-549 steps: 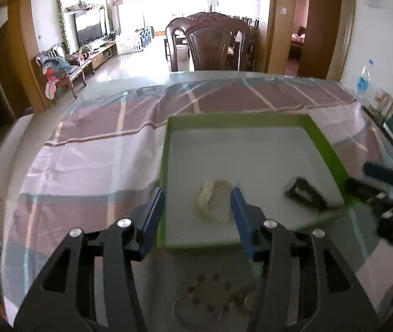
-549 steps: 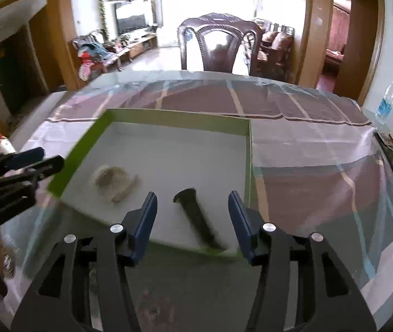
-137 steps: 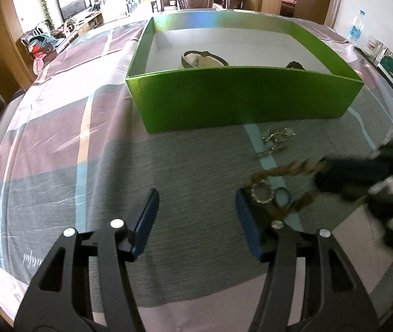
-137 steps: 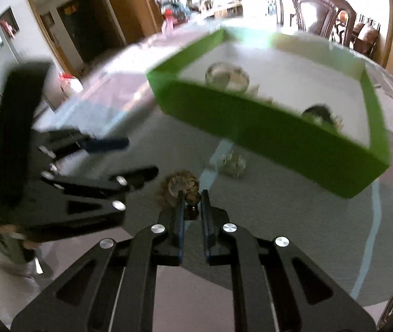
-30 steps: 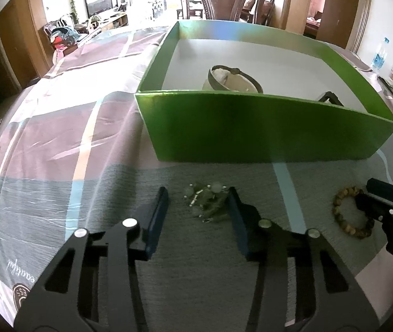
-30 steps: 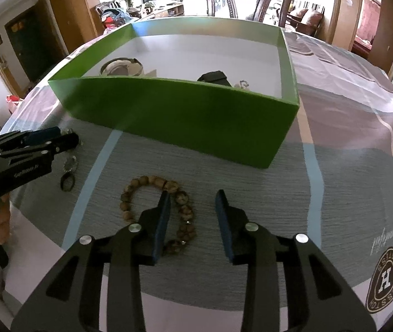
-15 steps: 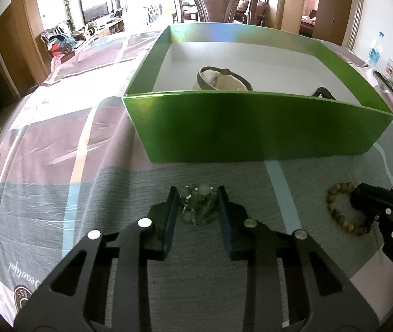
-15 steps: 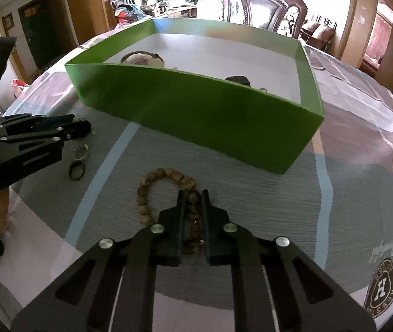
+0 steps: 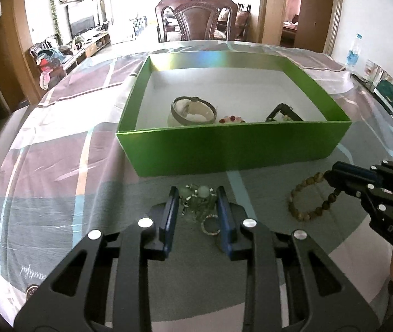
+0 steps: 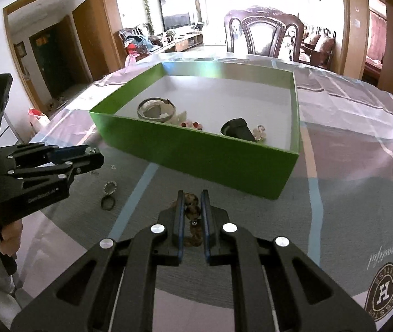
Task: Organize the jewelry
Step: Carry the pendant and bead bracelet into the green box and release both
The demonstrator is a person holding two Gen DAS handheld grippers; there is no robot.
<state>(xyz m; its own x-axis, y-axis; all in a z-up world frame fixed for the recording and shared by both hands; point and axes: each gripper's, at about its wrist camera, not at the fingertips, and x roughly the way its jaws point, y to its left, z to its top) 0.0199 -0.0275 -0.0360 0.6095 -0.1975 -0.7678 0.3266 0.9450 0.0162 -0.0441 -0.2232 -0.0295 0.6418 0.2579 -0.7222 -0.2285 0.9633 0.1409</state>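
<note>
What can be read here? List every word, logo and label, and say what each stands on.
"GenRobot.AI": side of the left gripper, whose jaws have just been closing on the green bead cluster between them.
"DAS": side of the right gripper; more letters may be cut off.
"Beautiful": script on the tablecloth, upside down.
"H": middle of the tablecloth's badge; ring lettering too blurred.
Water bottle label: too small.

One green box (image 9: 235,149) sits on the counter (image 9: 58,171), with two hand-held grippers, left (image 9: 197,193) and right (image 10: 192,197), before it. One wooden bead bracelet (image 9: 307,196), one pale green bead cluster (image 9: 197,197) and two small rings (image 10: 109,193) are outside the box
</note>
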